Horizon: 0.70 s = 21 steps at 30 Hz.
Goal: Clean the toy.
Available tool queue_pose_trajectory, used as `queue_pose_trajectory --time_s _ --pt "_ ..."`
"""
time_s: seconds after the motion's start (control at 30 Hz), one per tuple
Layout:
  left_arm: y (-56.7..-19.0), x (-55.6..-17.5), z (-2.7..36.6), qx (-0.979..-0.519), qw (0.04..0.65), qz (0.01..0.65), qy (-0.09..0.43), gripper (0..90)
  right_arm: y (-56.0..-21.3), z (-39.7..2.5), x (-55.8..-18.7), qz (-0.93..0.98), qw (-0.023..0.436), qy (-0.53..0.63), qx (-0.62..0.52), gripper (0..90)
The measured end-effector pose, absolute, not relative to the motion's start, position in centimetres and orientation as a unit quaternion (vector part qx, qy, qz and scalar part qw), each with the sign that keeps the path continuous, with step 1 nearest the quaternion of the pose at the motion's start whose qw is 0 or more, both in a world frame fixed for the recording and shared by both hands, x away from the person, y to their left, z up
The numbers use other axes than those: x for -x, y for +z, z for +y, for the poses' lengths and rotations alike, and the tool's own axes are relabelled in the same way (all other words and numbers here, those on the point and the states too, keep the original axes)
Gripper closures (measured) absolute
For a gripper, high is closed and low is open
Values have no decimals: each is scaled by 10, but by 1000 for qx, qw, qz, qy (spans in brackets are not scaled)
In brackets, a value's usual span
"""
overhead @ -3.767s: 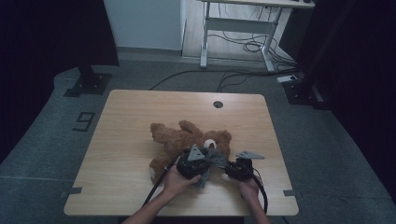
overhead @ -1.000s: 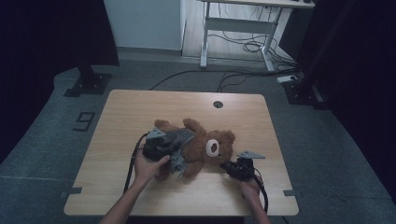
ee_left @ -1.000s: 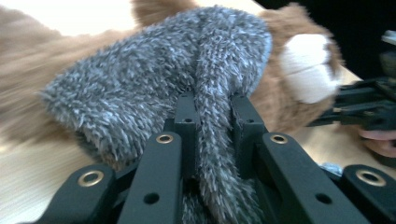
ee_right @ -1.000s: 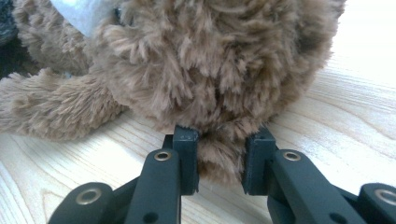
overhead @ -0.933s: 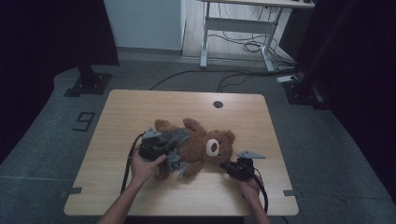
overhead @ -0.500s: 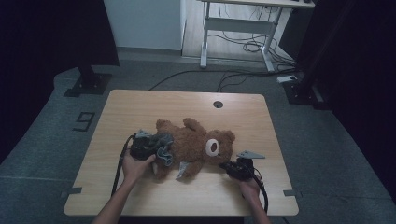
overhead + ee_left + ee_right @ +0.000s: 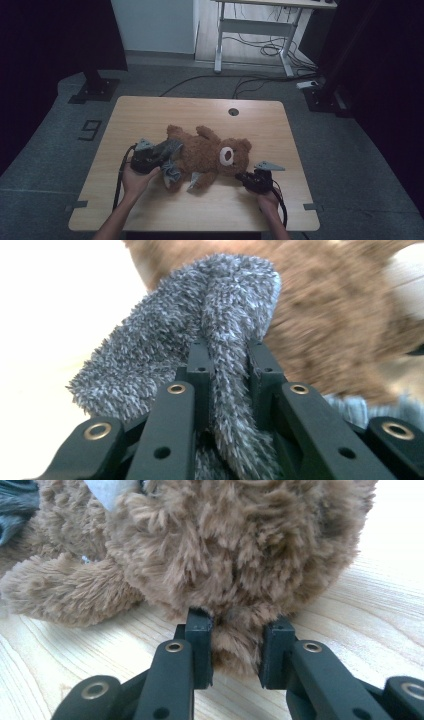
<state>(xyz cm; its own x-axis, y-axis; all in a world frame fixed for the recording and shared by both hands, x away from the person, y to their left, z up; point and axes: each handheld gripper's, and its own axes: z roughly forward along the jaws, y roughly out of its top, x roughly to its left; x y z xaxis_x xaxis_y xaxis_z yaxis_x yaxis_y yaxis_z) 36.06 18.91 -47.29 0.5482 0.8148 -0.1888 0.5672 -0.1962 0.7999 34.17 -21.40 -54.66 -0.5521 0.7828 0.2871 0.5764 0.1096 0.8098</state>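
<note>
A brown teddy bear lies on its back across the wooden table, head toward the right. A fuzzy grey garment hangs around its lower body. My left gripper is at the bear's left end, shut on a fold of that grey garment, which bunches between the jaws with brown fur behind. My right gripper sits at the bear's head, its jaws closed on a tuft of the bear's brown fur low on the head, just above the tabletop.
A round cable hole sits near the table's far edge. Black stand bases and a white desk frame with cables are on the floor beyond the table. Cables trail from both grippers toward the near edge.
My left gripper has pulled the grey garment leftward along the bear's body, away from its head. The right gripper has stayed at the bear's head.
</note>
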Motion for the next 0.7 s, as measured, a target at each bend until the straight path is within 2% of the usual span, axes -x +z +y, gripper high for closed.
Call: queue_pose_trajectory --time_s 0.2,0.43,0.6,0.7 --pt "-447 -347 157 -769 472 405 149 755 -547 -214 -343 738 108 480 -462 717" --pt "-436 -348 82 -791 486 351 121 754 -548 -214 -343 738 108 478 -463 717" --pt "-441 -356 34 -807 478 330 109 753 -548 -214 -343 738 108 479 -463 717" --pt "-445 -363 18 -819 452 326 138 752 -548 -214 -343 740 108 477 -462 716"
